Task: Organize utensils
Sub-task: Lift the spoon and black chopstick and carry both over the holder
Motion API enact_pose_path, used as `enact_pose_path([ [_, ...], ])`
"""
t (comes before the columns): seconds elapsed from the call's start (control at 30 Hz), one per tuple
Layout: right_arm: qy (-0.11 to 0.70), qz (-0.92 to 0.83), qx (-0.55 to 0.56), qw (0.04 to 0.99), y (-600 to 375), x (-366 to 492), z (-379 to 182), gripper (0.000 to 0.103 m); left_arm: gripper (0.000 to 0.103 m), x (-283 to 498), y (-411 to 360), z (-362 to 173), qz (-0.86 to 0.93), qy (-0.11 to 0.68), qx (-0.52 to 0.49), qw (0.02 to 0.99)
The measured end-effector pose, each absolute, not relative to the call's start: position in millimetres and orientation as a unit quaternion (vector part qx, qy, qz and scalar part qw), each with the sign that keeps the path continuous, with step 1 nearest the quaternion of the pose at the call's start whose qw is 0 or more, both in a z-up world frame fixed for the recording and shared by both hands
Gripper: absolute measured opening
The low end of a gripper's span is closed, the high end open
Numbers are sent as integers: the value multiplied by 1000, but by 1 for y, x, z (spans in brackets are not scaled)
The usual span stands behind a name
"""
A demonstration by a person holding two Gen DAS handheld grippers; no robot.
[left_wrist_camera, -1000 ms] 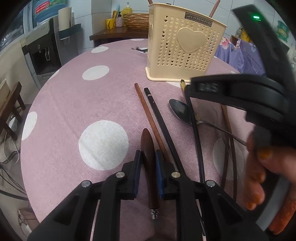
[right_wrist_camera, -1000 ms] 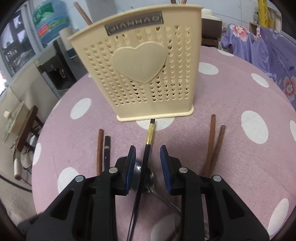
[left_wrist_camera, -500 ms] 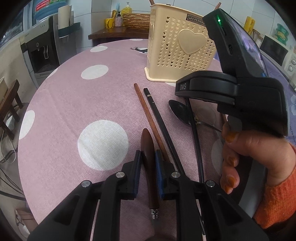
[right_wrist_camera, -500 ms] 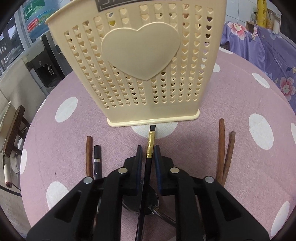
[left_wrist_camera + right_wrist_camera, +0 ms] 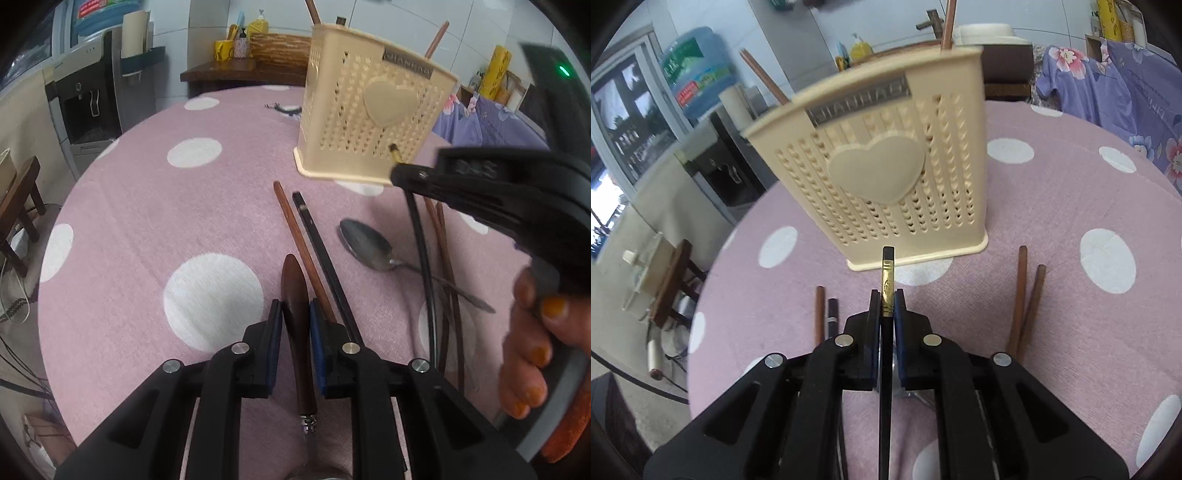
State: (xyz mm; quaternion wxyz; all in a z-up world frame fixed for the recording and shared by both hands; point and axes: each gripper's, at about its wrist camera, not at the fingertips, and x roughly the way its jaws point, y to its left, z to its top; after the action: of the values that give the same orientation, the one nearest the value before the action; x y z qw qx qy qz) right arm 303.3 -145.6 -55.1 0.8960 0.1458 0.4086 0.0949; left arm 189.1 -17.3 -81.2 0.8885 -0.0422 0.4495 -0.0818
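Two tongs loaded: right tongs (image 5: 886,301) now lifted black gold-banded chopstick (image 5: 887,273) off surface toward cream perforated holder (image 5: 886,177), lower centre; left tongs (image 5: 295,314) clamp brown wooden-handled knife (image 5: 295,295).

1. We saw white tiled walls (image 5: 388,22) behind the round surface (image 5: 147,206), which wore a pink cloth with white dots.
2. A water dispenser (image 5: 88,107) stood at the left, its blue bottle (image 5: 698,70) on top.
3. A dark wooden side table (image 5: 229,75) carried a wicker basket (image 5: 280,48) and yellow containers.
4. Purple floral fabric (image 5: 1108,77) hung at the right.
5. A low wooden stool (image 5: 18,206) sat on the floor.
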Motion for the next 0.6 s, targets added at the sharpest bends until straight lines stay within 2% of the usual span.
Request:
enact_pose_path([
  [0.4,295,155,148,931,-197,205,32,8,16,166,14,-13,-91,360,-76,926],
  [0.6,281,161,151,934,-217,177,44,8,16,162,16,-6,-89,346,-80,931],
])
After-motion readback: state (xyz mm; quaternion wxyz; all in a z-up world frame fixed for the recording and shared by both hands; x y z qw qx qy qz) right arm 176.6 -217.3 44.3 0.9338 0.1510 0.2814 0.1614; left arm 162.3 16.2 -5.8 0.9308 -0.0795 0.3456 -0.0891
